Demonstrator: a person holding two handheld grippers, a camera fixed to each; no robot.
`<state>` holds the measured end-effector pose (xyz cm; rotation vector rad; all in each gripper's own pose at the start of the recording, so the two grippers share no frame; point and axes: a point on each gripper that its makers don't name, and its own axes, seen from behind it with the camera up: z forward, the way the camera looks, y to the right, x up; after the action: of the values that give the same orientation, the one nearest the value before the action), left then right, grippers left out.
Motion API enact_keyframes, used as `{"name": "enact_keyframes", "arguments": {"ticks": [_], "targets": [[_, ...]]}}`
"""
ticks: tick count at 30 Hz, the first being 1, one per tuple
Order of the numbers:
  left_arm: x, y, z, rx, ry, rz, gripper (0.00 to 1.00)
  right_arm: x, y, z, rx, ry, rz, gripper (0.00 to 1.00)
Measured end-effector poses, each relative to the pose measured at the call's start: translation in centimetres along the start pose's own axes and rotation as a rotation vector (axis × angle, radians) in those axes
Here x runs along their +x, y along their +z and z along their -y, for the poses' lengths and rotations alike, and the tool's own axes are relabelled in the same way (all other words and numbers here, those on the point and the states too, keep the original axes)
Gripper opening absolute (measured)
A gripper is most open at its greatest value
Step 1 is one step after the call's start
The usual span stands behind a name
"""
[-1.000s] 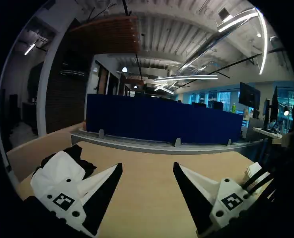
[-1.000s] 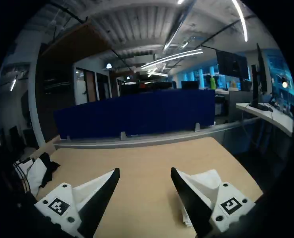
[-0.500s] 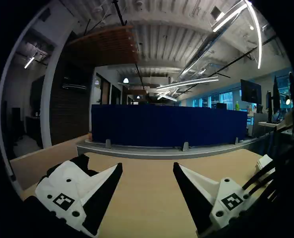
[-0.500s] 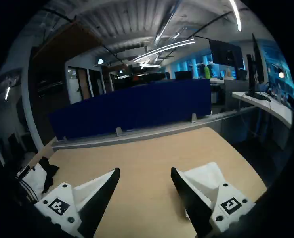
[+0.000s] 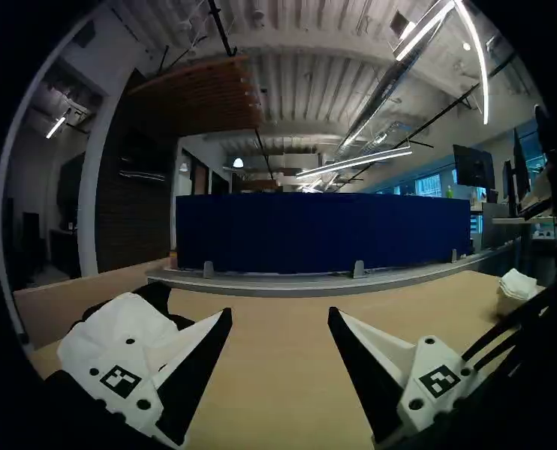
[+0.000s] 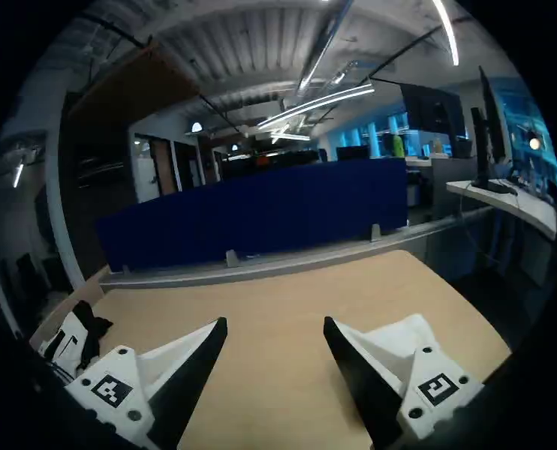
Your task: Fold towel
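Observation:
A stack of folded white towels (image 5: 520,283) lies at the right end of the light wood table (image 5: 278,360). In the right gripper view the same white towels (image 6: 407,332) sit just behind my right-hand finger. A white and black cloth bundle (image 6: 74,339) rests at the table's left end, and its black part (image 5: 155,294) peeks over my left-hand finger in the left gripper view. My left gripper (image 5: 278,324) is open, holding nothing, low over the table. My right gripper (image 6: 275,327) is open too, with bare table (image 6: 278,300) between its fingers.
A blue partition (image 5: 316,232) on a grey rail closes off the table's far side, also in the right gripper view (image 6: 256,217). Black cables (image 5: 507,330) cross the lower right of the left gripper view. A desk with monitors (image 6: 504,199) stands beyond the table's right edge.
Both views have tilted up a little, showing less table. In the left gripper view the towel stack has slid up and rightward. Both grippers stayed open.

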<state>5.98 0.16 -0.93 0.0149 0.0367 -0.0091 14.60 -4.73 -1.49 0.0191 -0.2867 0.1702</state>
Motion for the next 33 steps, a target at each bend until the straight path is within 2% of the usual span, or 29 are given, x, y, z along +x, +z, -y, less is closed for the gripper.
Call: {"name": "enact_keyframes", "arguments": {"ticks": [6, 11, 15, 24, 33], "targets": [[-2.3, 0.3, 0.7, 0.013, -0.013, -0.003, 0.95, -1.7, 0.7, 1.1, 0.023, -0.008, 0.012, 0.99], [-3.2, 0.5, 1.4, 0.021, -0.027, -0.015, 0.95, -2.4, 1.1, 2.0, 0.04, -0.021, 0.014, 0.99], [-3.9, 0.7, 1.4, 0.021, -0.037, -0.017, 0.95, -2.8, 1.3, 2.2, 0.041, -0.036, 0.017, 0.99], [-4.8, 0.5, 1.7, 0.023, -0.013, -0.011, 0.95, -2.6, 1.4, 2.1, 0.033, -0.046, 0.011, 0.99], [-5.5, 0.7, 1.1, 0.018, 0.007, 0.02, 0.95, -2.8, 1.4, 2.3, 0.04, -0.049, 0.011, 0.99]]}}
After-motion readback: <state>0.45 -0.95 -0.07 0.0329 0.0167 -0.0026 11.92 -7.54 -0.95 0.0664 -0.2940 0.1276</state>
